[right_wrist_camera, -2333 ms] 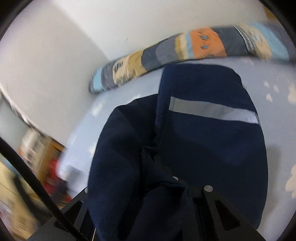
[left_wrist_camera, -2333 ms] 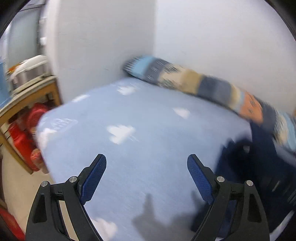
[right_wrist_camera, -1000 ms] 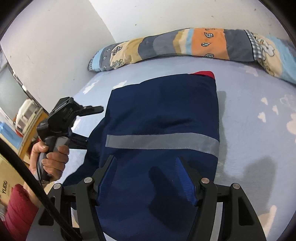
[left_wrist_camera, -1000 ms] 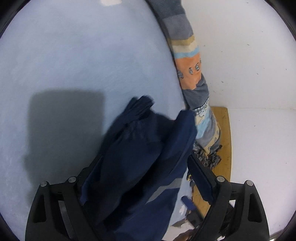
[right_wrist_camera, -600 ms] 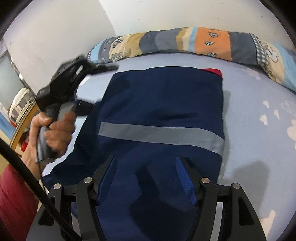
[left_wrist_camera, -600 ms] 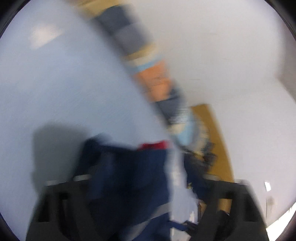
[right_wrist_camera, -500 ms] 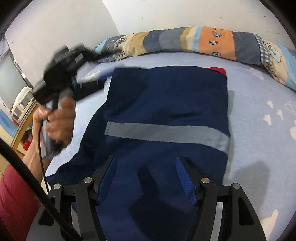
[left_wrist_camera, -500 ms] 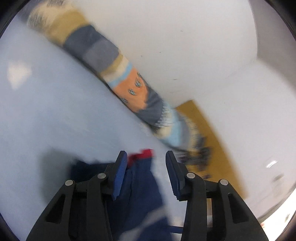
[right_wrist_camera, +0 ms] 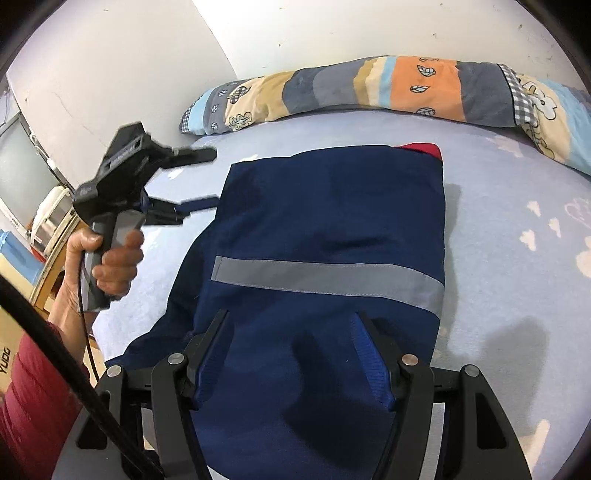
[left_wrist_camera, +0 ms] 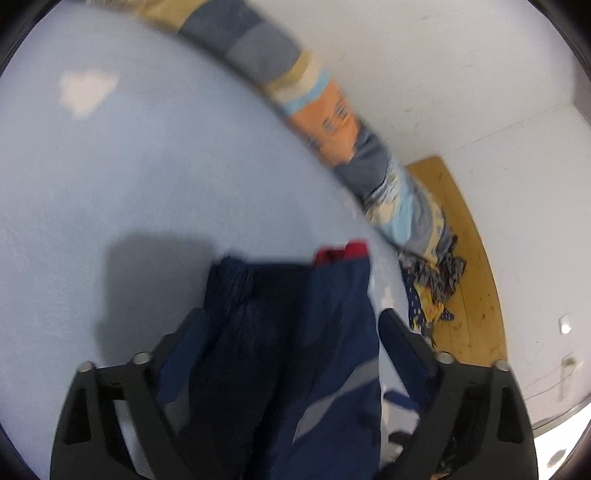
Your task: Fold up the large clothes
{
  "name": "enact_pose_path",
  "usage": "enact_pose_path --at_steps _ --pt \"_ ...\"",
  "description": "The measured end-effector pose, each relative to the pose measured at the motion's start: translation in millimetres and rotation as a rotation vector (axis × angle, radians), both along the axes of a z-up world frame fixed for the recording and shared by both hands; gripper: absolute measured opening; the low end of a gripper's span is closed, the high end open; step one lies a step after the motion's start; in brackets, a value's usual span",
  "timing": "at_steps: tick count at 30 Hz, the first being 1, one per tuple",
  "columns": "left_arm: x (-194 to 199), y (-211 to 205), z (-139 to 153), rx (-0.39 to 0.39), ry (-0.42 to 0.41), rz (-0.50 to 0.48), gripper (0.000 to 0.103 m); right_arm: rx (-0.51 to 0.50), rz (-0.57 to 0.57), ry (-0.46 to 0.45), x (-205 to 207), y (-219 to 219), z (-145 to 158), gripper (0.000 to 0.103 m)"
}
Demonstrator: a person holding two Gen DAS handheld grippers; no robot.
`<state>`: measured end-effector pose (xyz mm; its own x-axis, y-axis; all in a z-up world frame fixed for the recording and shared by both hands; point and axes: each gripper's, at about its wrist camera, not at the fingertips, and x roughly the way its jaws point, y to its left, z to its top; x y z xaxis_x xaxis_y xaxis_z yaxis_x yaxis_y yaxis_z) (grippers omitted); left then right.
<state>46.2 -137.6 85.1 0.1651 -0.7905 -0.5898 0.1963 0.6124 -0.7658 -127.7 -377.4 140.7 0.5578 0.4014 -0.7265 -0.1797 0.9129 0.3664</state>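
Since a second before, the left gripper [right_wrist_camera: 207,177] had let go, jaws opening, empty; the right gripper [right_wrist_camera: 291,354] hung open over the dark blue jacket with a grey stripe [right_wrist_camera: 332,229]; one fold looked done; next needed a fresh edge grabbed.

white walls [right_wrist_camera: 332,33], pale blue bed [right_wrist_camera: 517,206], long patchwork pillow [right_wrist_camera: 406,86], wooden floor [left_wrist_camera: 469,258] beside it

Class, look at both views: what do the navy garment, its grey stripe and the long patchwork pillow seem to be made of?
Navy garment: seems a smooth matte woven workwear cloth; it lies in flat, firm folds.
Grey stripe: likely sewn-on reflective tape; its edges show stitching and a pale sheen.
Patchwork pillow: printed soft fabric, probably cotton, stuffed and rounded.
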Motion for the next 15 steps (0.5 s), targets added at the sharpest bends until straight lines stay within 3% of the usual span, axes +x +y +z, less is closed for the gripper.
enact_pose_path --at_steps 1,6,8,10,13,15 --pt "-2.2 0.2 -6.6 -0.002 0.027 -0.007 0.067 -0.004 0.0 -0.002 0.5 1.0 1.4 0.071" --pt "-17.6 27.0 -31.5 -0.116 0.134 0.04 0.067 0.022 0.019 -0.022 5.9 11.3 12.4 0.071" --pt "-24.5 26.8 -38.3 -0.088 0.151 0.019 0.065 0.024 0.026 -0.024 8.0 17.4 13.2 0.071" --pt "-28.8 20.4 -45.0 -0.148 0.172 -0.004 0.065 0.03 0.027 -0.005 15.0 24.3 10.6 0.071" --pt "-26.0 4.4 -42.0 -0.169 0.162 -0.001 0.061 0.086 0.006 0.036 36.0 32.1 6.4 0.071" --pt "-24.7 -9.0 -31.9 -0.153 0.117 -0.02 0.053 0.148 -0.024 0.068 53.6 34.0 3.7 0.071"
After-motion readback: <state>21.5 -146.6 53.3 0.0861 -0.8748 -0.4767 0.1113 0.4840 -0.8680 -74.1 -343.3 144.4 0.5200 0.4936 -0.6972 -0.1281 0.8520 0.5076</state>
